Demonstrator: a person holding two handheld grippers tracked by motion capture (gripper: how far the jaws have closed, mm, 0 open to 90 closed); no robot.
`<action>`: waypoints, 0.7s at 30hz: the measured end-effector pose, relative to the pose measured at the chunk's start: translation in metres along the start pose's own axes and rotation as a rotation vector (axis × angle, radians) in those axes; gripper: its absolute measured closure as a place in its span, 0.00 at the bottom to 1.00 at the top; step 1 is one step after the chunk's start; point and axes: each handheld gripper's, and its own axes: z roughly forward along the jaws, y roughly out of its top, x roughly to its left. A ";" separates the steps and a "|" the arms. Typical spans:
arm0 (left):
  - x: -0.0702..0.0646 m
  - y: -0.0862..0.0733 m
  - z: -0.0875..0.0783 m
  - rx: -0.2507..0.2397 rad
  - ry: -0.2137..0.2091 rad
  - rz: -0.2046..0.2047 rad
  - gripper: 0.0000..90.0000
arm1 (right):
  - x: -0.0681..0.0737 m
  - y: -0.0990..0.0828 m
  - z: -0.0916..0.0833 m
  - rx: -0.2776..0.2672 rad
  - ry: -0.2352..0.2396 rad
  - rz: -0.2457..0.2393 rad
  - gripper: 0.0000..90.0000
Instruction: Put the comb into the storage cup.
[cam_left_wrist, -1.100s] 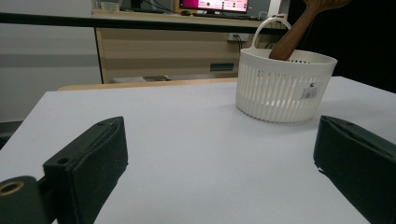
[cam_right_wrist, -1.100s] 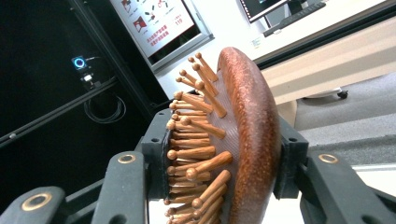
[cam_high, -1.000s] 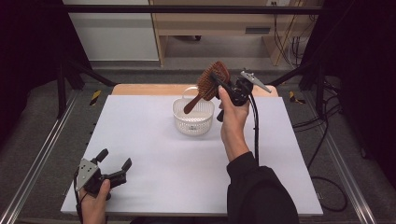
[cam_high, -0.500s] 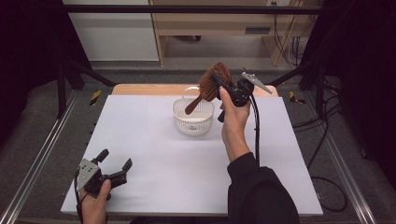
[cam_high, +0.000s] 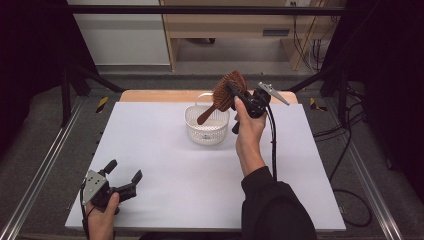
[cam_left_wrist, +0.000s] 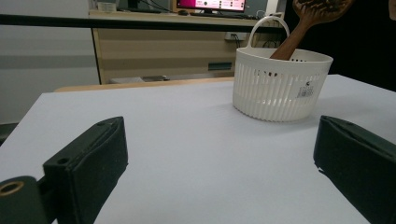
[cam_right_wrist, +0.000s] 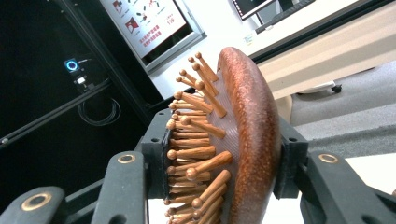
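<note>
The right gripper (cam_high: 231, 90) pinches the wooden hairbrush (cam_right_wrist: 243, 140) head, handle in the basket (cam_high: 206, 131); at seven o'clock, the left gripper (cam_high: 122, 172) gapes empty.

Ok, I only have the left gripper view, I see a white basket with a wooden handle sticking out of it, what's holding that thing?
Observer: The right gripper, raised above the table. Its jaws are clamped on the head of a wooden hairbrush.
Operator: Is the brush resting in the basket?
Observer: Its handle slants down into the white basket, while the head sits well above the rim. Whether the tip touches the bottom, I cannot tell.
Operator: How do the jaws sit on the head?
Observer: In the right gripper view, one jaw is on the bristle side and the other on the smooth back.
Operator: And my own gripper?
Observer: The left gripper is open, low at the near left corner of the white table.
</note>
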 end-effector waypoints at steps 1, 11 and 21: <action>0.000 0.000 0.000 0.000 0.000 0.001 0.03 | -0.001 -0.001 0.001 0.002 -0.002 0.000 0.57; -0.001 0.001 -0.001 -0.002 -0.003 0.003 0.03 | 0.001 -0.014 0.012 0.008 0.001 0.016 0.57; -0.001 0.001 -0.001 -0.005 -0.003 0.005 0.03 | 0.002 -0.028 0.016 0.024 0.001 0.027 0.57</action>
